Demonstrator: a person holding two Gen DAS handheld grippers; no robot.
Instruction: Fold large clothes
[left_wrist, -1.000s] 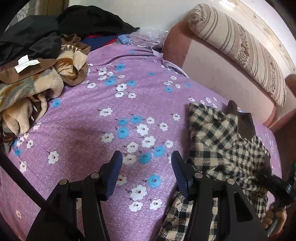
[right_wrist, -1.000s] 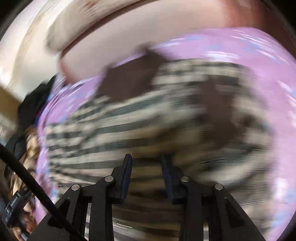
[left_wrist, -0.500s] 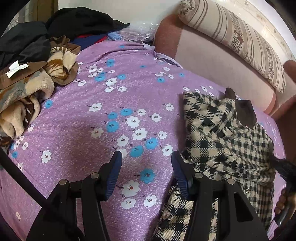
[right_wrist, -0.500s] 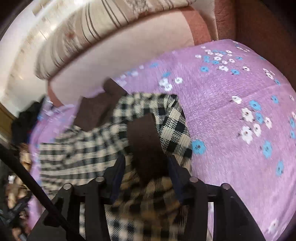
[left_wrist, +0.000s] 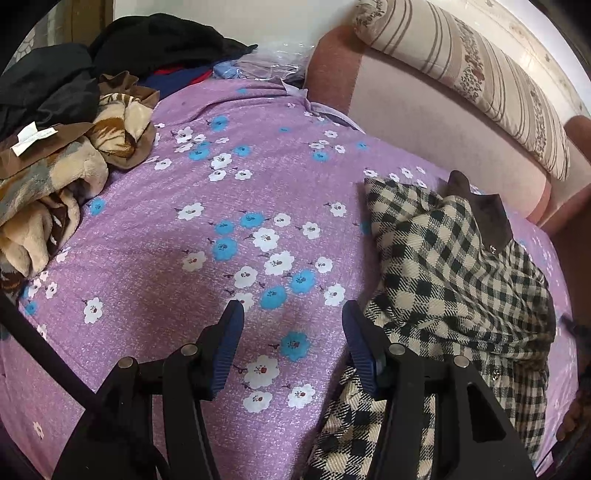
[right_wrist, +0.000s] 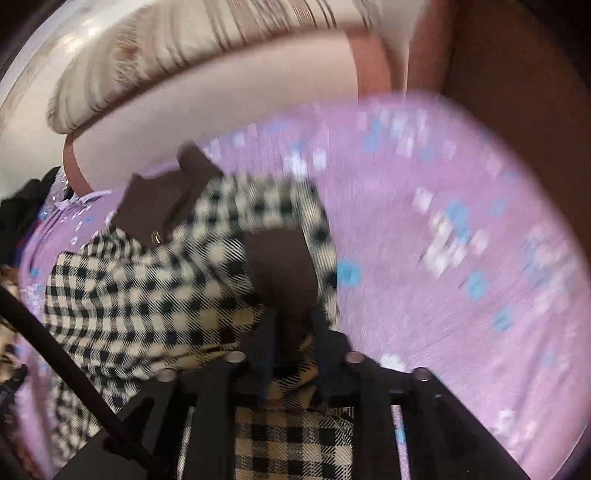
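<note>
A black-and-cream checked coat (left_wrist: 443, 266) with a brown collar (left_wrist: 487, 214) lies crumpled on the right side of the purple flowered bedsheet (left_wrist: 221, 221). My left gripper (left_wrist: 291, 332) hovers open over the bare sheet, nothing between its fingers; its right finger stands next to the coat's edge. In the blurred right wrist view the coat (right_wrist: 147, 288) spreads to the left, and its brown cuff (right_wrist: 284, 269) runs down between the fingers of my right gripper (right_wrist: 293, 328). The jaws are closing and pinch that cuff.
A heap of tan blankets and dark clothes (left_wrist: 55, 177) fills the bed's far left. The pink padded headboard (left_wrist: 424, 122) with a striped bolster (left_wrist: 461, 74) on top bounds the far side. A hand (left_wrist: 570, 424) shows at the lower right edge.
The right gripper came over the coat's brown cuff, took it between its fingers, narrowed on it and rose a little. The left gripper has hardly moved.
</note>
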